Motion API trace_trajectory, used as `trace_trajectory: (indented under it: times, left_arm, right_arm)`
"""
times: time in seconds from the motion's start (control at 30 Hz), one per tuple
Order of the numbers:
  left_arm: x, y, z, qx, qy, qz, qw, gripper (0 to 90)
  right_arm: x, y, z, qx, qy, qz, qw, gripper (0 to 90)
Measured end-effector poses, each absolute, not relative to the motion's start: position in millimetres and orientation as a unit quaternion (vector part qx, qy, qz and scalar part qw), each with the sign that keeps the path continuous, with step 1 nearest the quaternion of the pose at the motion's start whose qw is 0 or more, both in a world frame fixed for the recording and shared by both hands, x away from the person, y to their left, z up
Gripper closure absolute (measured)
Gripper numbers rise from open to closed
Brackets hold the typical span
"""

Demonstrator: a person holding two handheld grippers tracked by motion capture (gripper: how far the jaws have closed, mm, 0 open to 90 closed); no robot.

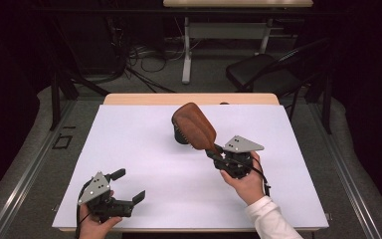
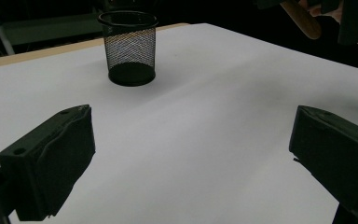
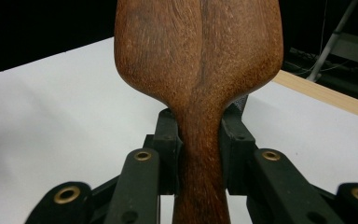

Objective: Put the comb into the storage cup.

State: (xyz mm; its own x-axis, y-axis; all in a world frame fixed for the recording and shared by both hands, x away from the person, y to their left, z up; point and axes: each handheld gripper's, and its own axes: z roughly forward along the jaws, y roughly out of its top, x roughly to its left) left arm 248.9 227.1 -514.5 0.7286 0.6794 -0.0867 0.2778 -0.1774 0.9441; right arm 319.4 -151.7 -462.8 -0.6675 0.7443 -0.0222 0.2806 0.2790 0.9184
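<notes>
Wood fills the right gripper view: our right gripper (image 1: pixel 218 152) is pressed together on the neck of a wooden hairbrush (image 1: pixel 194 126), the two black jaws pinching the handle just below where the head widens. In the high view the brush is held off the white table (image 1: pixel 129 149), its long axis running from the gripper at about four o'clock up to the rounded head at about ten o'clock, bristles facing down.

The black mesh cup (image 2: pixel 128 49) stands upright and looks empty in the left gripper view; in the high view it sits under the brush head, mostly hidden by it. So the head already hangs over the cup, at roughly eleven o'clock from our right hand, but the brush lies far too flat to go in. We judge that the coming move turns on this tilt: the long axis has to swing toward upright before anything can drop into the cup's mouth.

Our left gripper (image 1: pixel 129 185) rests at the near left corner, around seven o'clock from the cup, jaws spread wide and holding nothing. It is well apart from the cup; the right hand is plainly the nearer.
</notes>
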Motion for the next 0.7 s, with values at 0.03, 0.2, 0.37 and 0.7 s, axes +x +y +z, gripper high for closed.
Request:
trace_trajectory:
  times: [0.03, 0.2, 0.37, 0.7]
  left_arm:
    - [249.0, 227.7, -514.2, 0.745, 0.322, 0.182, 0.555, 0.3]
    - [249.3, 229.2, -512.9, 0.741, 0.327, 0.179, 0.558, 0.3]
    - [251.4, 231.2, -507.9, 0.74, 0.334, 0.176, 0.556, 0.3]
    - [258.9, 231.1, -503.4, 0.735, 0.35, 0.146, 0.561, 0.3]
  right_arm:
    - [319.2, -151.6, -462.9, 0.333, 0.765, 0.499, 0.232, 71.5]
    - [317.7, -151.0, -464.1, 0.327, 0.766, 0.503, 0.231, 71.5]
    - [315.4, -148.4, -467.2, 0.319, 0.768, 0.505, 0.23, 71.5]
    - [313.0, -144.3, -472.1, 0.315, 0.769, 0.505, 0.233, 71.5]
